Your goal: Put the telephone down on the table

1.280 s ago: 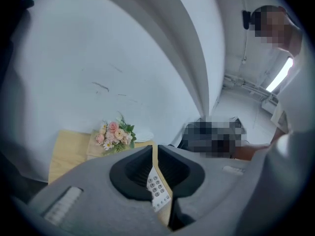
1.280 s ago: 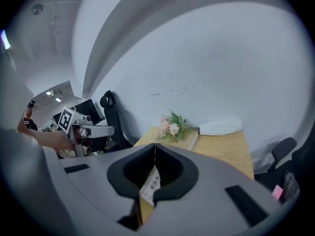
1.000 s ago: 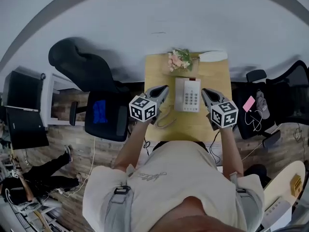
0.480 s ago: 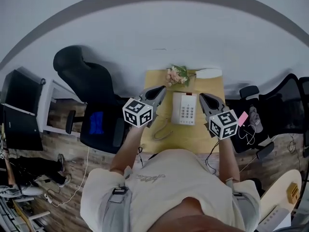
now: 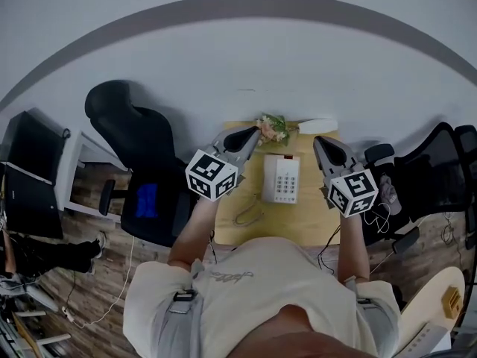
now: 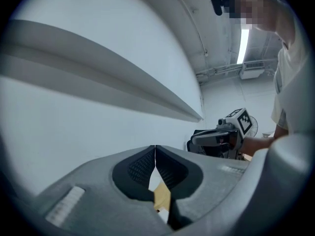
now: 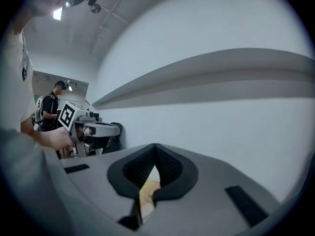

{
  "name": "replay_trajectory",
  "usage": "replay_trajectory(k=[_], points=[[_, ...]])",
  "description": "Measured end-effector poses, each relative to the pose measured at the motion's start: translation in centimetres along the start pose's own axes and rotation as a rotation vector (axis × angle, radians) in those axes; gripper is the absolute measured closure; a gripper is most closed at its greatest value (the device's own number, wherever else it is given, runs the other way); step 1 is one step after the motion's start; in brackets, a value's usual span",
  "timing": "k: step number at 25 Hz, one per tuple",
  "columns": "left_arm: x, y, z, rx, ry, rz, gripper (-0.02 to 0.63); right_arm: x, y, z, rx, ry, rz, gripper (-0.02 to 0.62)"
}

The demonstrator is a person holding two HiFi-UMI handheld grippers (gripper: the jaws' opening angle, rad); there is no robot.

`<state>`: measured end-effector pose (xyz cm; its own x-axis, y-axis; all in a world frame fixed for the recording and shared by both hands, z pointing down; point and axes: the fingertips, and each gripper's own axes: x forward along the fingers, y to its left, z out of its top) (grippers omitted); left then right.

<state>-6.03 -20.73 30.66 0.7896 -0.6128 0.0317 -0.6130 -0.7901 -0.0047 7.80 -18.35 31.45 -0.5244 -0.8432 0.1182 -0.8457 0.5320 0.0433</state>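
from the head view, the telephone [image 5: 282,179] lies flat in the middle of the table [image 5: 305,213]. its cord [image 5: 248,215] is beside it and flowers [image 5: 274,127] are behind it. the left gripper [image 5: 252,133] and the right gripper [image 5: 319,143] hang above, one on each side, touching nothing. in the left gripper view the jaws are pressed together with nothing in them. the right gripper view shows the same. the phone looks already put down, so little seems left to do.

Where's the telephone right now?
In the head view the telephone lies flat on the wooden table, centre frame, seen between the left gripper and right gripper, just below the flowers at the table's far edge.
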Motion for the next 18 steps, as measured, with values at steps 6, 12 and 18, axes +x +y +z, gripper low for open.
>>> replay_trajectory(k=[6,12,18], points=[[0.3,1.1,2.7,0.039,-0.057,0.044,0.588,-0.2,-0.3,3.3,-0.056,-0.061,-0.02,0.594],[0.1,1.3,4.5,0.062,-0.095,0.065,0.588,-0.6,-0.6,5.3,-0.074,-0.113,-0.039,0.594],[0.3,1.7,4.2,0.065,-0.089,0.087,0.588,-0.4,-1.4,5.4,-0.06,-0.132,-0.058,0.594]])
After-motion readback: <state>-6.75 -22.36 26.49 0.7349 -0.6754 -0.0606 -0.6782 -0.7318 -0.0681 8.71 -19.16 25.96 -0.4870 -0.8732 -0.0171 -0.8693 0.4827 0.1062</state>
